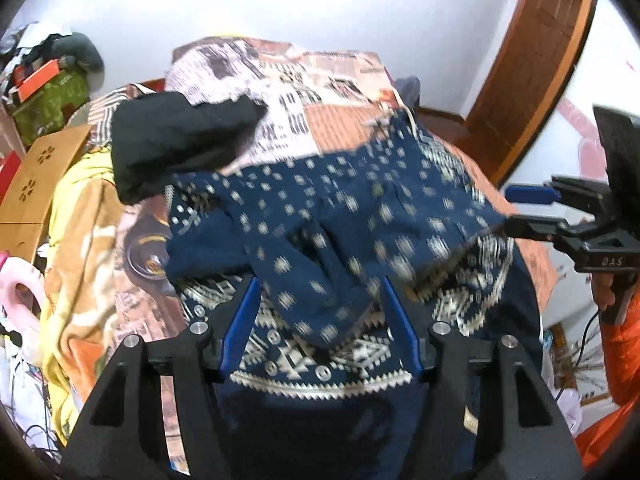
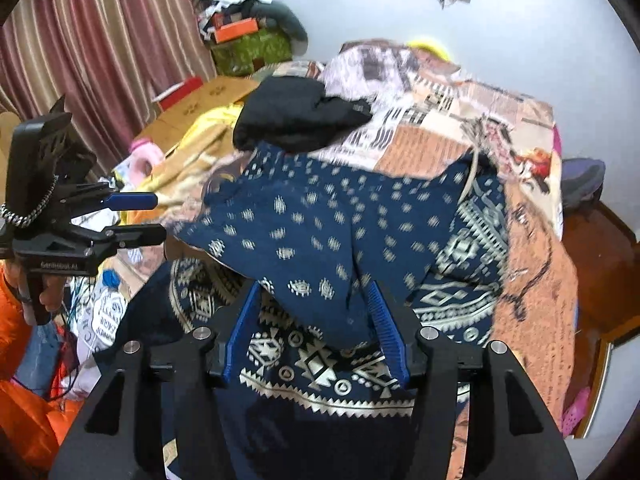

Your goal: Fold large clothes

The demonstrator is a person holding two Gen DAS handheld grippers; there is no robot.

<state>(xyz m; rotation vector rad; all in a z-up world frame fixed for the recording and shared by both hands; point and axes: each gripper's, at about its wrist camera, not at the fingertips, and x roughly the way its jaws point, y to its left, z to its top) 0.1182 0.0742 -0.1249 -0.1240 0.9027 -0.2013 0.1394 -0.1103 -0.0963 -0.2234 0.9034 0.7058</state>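
Observation:
A large navy garment with white geometric patterns (image 1: 340, 232) lies partly folded on the bed, its upper flap draped over the lower part; it also shows in the right wrist view (image 2: 320, 232). My left gripper (image 1: 320, 288) is open, its blue fingers either side of a hanging fold of the cloth. My right gripper (image 2: 314, 292) is open too, with a fold of the cloth between its fingers. Each gripper shows in the other's view: the right one (image 1: 524, 212) at the garment's right edge, the left one (image 2: 152, 220) at its left edge.
A black garment (image 1: 176, 136) lies folded further back on the patterned bedspread (image 1: 320, 88). A yellow blanket (image 1: 72, 216) and cardboard boxes (image 1: 36, 184) sit left of the bed. A wooden door frame (image 1: 536, 68) stands at the right. Striped curtains (image 2: 88, 40) hang at left.

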